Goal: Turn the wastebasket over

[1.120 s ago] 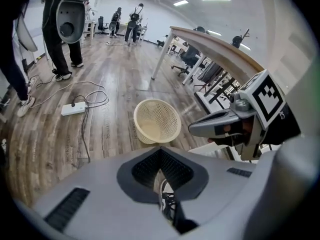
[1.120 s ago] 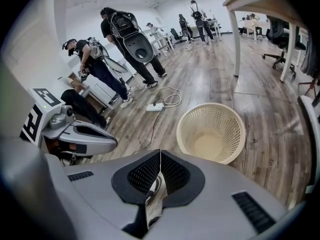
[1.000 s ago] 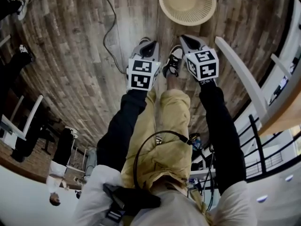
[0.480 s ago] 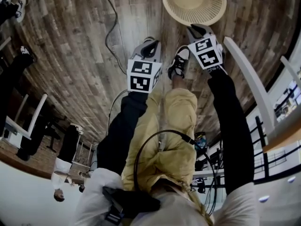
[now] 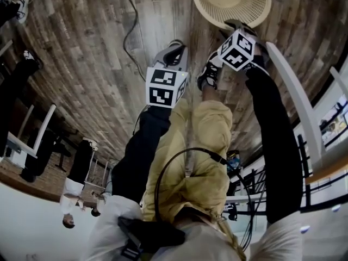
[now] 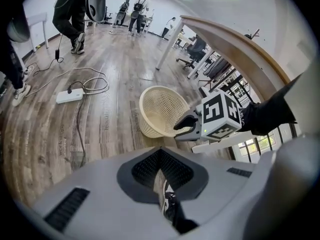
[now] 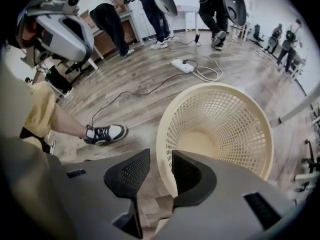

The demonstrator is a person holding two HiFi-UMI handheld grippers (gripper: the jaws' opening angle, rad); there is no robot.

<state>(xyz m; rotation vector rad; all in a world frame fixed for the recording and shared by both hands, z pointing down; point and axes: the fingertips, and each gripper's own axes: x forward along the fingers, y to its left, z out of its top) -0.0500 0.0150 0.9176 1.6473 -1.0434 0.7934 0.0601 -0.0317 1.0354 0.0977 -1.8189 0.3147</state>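
The cream lattice wastebasket (image 5: 231,1) stands upright on the wooden floor, mouth up; it also shows as the wastebasket (image 6: 160,109) and the wastebasket (image 7: 220,124). My right gripper (image 5: 239,25) points steeply down at its near rim. Its jaws have just been opening, and the rim (image 7: 162,149) now runs between them with neither pad pressing on it. The right gripper (image 6: 184,128) reaches the basket's edge in the left gripper view. My left gripper (image 5: 175,47) hangs shut over bare floor, left of the basket; the left gripper (image 6: 159,156) holds nothing.
The person's shoe (image 5: 209,72) is planted between the two grippers. A white table leg (image 5: 288,86) slants close on the right. A power strip (image 6: 69,95) with looped cable lies on the floor at the left. People and office chairs stand farther off.
The right gripper has dropped toward the basket's near rim, rolled, and gone from shut to open around the rim. The left gripper has hardly shifted.
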